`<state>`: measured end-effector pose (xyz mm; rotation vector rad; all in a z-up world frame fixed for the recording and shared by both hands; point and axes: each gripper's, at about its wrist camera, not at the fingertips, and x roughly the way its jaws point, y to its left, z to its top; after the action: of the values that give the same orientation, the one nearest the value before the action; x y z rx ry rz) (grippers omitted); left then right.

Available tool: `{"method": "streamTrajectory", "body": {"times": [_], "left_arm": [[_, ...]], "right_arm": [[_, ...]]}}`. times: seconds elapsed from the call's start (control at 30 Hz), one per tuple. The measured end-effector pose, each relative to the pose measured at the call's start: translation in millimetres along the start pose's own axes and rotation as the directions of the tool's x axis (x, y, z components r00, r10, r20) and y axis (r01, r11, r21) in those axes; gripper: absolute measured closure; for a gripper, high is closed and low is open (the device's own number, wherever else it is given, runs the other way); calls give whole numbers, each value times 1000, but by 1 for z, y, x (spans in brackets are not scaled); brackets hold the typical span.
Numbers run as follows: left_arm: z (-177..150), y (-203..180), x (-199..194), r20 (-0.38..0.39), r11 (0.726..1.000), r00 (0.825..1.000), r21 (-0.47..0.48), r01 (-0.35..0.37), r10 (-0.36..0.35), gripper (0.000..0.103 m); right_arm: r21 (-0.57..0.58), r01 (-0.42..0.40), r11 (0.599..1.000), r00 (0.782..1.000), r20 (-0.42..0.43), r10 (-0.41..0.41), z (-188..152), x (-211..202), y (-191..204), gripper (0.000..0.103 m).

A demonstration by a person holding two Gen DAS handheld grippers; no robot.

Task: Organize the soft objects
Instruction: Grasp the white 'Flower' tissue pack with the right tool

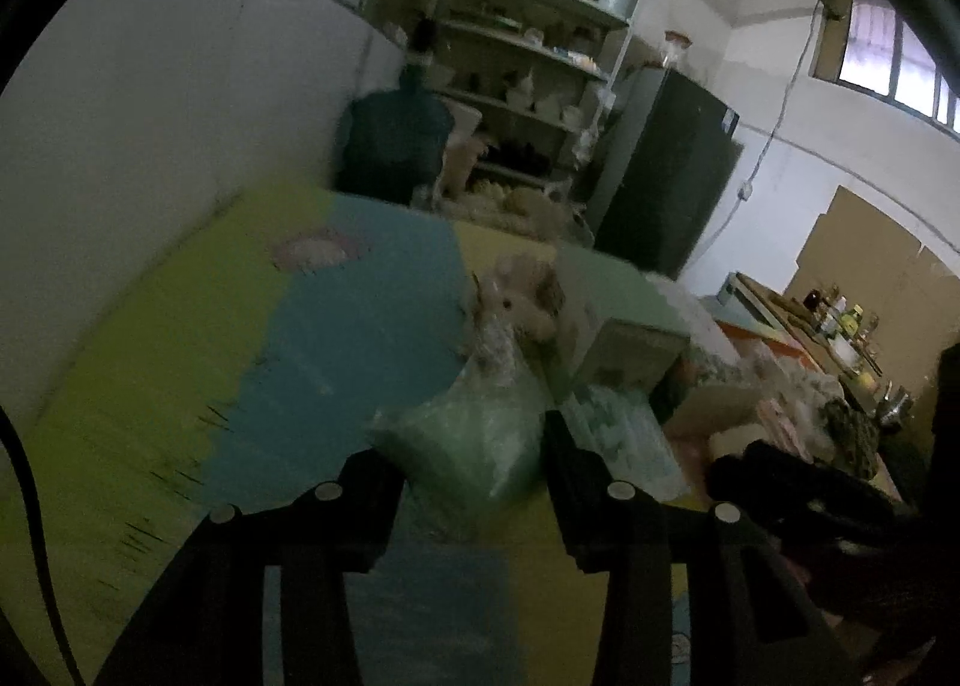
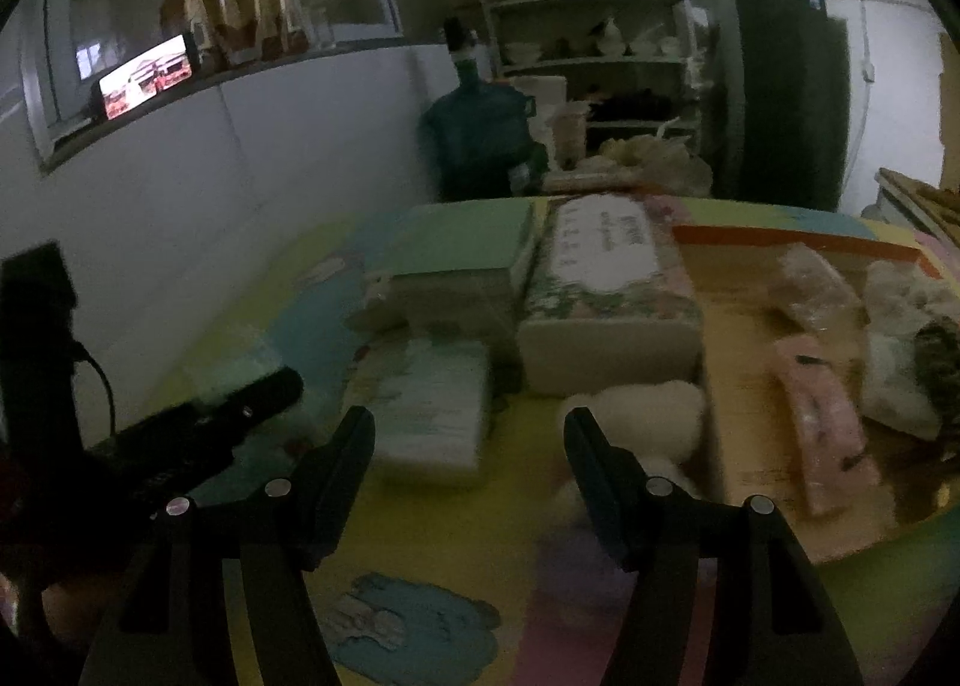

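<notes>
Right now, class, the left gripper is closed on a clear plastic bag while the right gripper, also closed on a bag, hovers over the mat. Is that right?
Not quite. The left gripper does have the clear plastic bag between its fingers, but the right gripper is open and empty over the mat, as the right wrist view shows.

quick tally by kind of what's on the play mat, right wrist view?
Boxes: 2, the green-lidded box and the floral box
Tissue packs: 1, the white pack
Plush toys: 1, the white plush
Cardboard trays: 1, the tray holding bagged soft items, too blurred to count
Total: 5
</notes>
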<state>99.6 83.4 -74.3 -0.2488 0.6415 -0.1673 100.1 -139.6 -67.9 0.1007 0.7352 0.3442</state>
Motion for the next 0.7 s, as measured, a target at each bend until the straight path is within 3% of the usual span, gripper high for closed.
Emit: {"method": "streamTrajectory", "body": {"times": [0.27,0.4,0.7], "left_arm": [[3,14,-12,42,1000,999,0,-22,22,59],[2,25,-12,46,1000,999,-18,-17,18,59],[-1,34,-12,33,1000,999,-24,-2,3,59]], "right_arm": [[1,-11,1000,998,-60,11,3,28,16,36],[-12,34,999,995,-95,-35,4,42,21,29],[-71,148,986,979,-133,-156,2,61,32,28]]}}
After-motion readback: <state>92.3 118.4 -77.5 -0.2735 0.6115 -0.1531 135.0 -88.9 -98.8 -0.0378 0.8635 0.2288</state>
